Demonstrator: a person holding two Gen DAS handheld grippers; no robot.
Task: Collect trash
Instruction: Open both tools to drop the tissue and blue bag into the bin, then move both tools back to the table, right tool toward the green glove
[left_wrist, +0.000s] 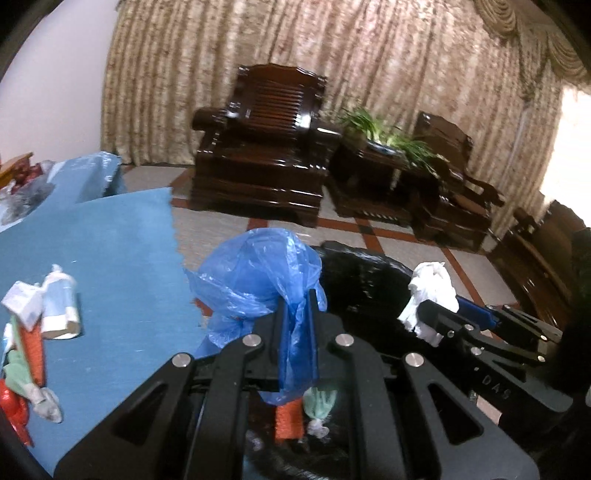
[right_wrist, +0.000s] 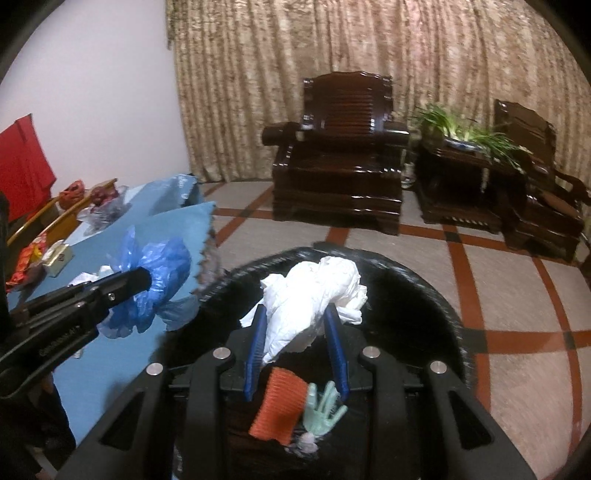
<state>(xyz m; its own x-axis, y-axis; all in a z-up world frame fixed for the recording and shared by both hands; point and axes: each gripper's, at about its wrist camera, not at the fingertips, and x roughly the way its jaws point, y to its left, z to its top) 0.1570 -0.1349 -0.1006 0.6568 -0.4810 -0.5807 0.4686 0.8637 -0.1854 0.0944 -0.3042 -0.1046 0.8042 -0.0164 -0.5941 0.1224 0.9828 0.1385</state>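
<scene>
My left gripper (left_wrist: 297, 295) is shut on a crumpled blue plastic bag (left_wrist: 255, 273), held beside the near rim of a black-lined trash bin (left_wrist: 365, 280). My right gripper (right_wrist: 295, 325) is over the bin's mouth (right_wrist: 406, 295), shut on a white crumpled wad (right_wrist: 314, 295) that bulges above its blue pads (right_wrist: 334, 332). Inside the bin lie an orange mesh piece (right_wrist: 279, 410) and a pale green glove (right_wrist: 323, 410). The right wrist view also shows the left gripper (right_wrist: 147, 280) with the blue bag (right_wrist: 159, 273) at the table's edge.
A blue-covered table (left_wrist: 110, 258) on the left carries more litter: a squashed white carton (left_wrist: 59, 306), an orange strip (left_wrist: 31, 347) and red wrapping (left_wrist: 13, 410). Dark wooden armchairs (left_wrist: 266, 147), a side table with a plant (left_wrist: 384, 140) and tiled floor (right_wrist: 517, 295) lie beyond.
</scene>
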